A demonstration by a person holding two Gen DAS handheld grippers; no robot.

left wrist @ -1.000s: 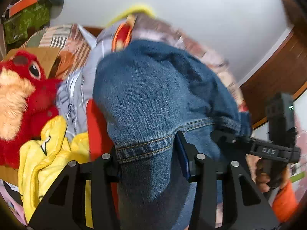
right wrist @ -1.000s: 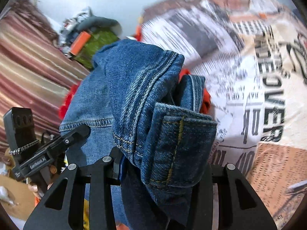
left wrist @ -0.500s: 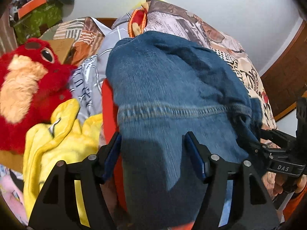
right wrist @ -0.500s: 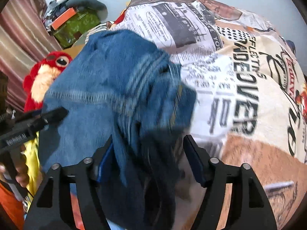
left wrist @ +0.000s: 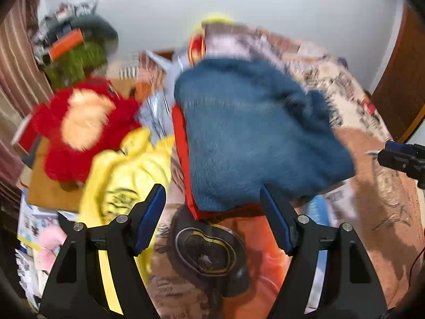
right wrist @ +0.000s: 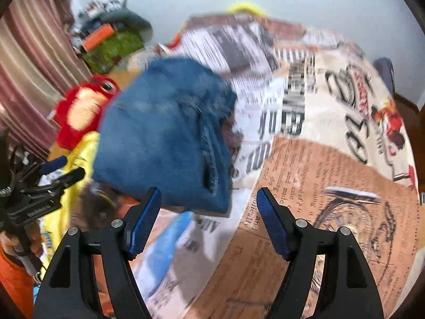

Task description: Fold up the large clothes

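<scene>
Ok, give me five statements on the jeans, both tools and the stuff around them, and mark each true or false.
1. The left tool is clamped on the jeans. False: its jaws stand wide apart with nothing between them.
2. The right tool is open and empty. True.
3. The jeans lie in a folded bundle on the newspaper-print bedspread. True, with an orange-red cloth showing under their edge.
4. The red plush toy sits on top of the jeans. False: it lies apart from them, off to one side, beside a yellow garment.
5. The jeans are spread out flat at full length. False: they are bunched into a compact fold.
</scene>
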